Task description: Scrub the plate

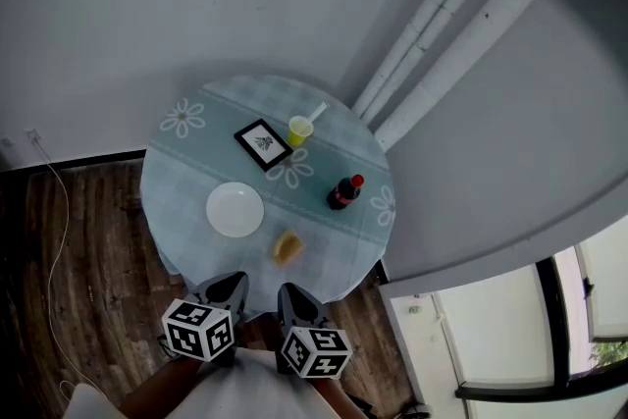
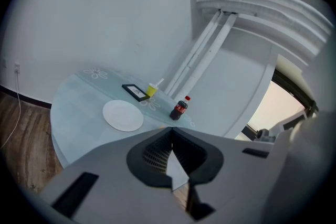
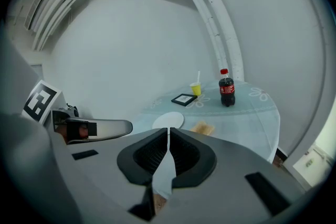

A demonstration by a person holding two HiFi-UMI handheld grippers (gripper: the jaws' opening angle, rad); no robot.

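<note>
Plate [image 1: 235,209] sits on the counter [image 1: 186,182], a sponge [image 1: 287,246] just beside it. I have my left tongs [image 1: 232,284] and right tongs [image 1: 291,293] both closed on nothing, by the counter's near edge.

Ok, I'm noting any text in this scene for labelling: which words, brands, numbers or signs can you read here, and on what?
Nothing can be read for certain.
bottle: red label, print too small to read.
picture frame: a small dark figure, no legible words.
marker cubes: black-and-white square patterns, no letters or numbers.
yellow cup: no print visible.
</note>
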